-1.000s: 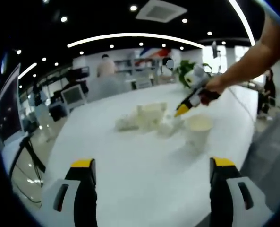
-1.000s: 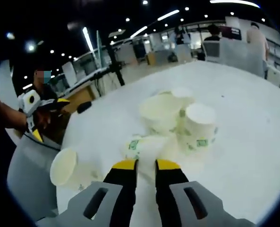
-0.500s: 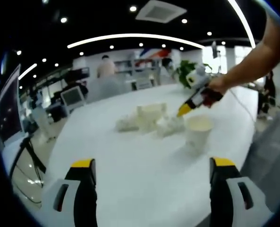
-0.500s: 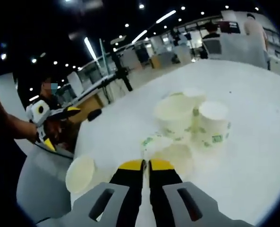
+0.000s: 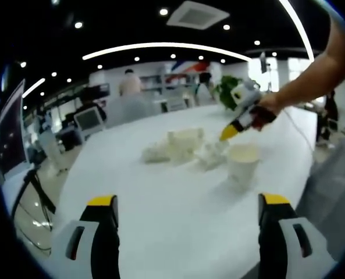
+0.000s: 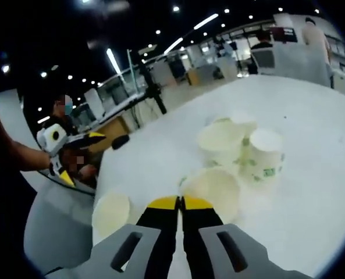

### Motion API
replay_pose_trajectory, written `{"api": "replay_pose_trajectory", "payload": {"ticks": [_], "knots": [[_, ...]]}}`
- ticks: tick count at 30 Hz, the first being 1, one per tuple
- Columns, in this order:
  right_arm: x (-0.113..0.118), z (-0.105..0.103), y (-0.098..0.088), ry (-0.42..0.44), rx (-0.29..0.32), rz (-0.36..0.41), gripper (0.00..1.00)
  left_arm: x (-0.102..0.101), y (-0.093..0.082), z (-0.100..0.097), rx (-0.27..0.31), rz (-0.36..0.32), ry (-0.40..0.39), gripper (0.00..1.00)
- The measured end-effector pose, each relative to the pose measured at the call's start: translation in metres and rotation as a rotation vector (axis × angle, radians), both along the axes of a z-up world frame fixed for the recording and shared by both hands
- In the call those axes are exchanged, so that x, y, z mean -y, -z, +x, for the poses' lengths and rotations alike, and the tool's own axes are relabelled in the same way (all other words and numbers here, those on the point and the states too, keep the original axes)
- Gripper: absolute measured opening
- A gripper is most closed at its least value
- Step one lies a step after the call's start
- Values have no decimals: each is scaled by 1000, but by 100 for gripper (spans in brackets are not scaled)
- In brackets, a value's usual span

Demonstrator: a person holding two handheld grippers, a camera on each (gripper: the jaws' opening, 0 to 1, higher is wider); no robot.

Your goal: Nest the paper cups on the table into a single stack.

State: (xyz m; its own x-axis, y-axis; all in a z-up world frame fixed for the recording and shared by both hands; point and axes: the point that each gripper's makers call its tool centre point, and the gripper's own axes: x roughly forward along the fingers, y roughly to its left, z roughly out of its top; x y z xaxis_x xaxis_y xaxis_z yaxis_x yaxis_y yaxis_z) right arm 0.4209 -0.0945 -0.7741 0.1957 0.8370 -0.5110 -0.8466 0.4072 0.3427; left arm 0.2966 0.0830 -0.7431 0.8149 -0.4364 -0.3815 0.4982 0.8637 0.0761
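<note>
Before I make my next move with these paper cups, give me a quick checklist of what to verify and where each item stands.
1. Right gripper shut: ok, its jaws are together.
2. Right gripper actually pinching the nearest cup by its rim: cannot tell, the rim meets the tips.
3. Lone cup upright with its mouth free to take another: ok.
4. Left gripper open and holding nothing: ok.
5. Path between nearest cup and lone cup free: ok, bare table between them.
6. All cups in one stack: not ok, the cup cluster sits loose.
</note>
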Motion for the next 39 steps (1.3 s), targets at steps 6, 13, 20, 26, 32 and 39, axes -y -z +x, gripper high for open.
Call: {"api": "replay_pose_trajectory", "payload": {"ticks": [6,13,20,26,32,39], "knots": [[2,3,-8,-14,27,-58,0,-1,0,0,-14,-22,-9,99],[11,4,-18,-72,90,-213,0,-4,-2,0,-27,-64,-31,99],[16,18,-46,-100,153,-315,0,1,-1,-1,-26,-52,-6,99],[15,26,-68,-130,180,-380,0,-1,-1,0,-22,-55,-12,99],[14,35,-90,-196,195,-477,0,-1,0,0,-23,-52,-13,99],[12,35,-101,-275,200,-639,0,-2,1,1,-32,-57,-19,99]]}}
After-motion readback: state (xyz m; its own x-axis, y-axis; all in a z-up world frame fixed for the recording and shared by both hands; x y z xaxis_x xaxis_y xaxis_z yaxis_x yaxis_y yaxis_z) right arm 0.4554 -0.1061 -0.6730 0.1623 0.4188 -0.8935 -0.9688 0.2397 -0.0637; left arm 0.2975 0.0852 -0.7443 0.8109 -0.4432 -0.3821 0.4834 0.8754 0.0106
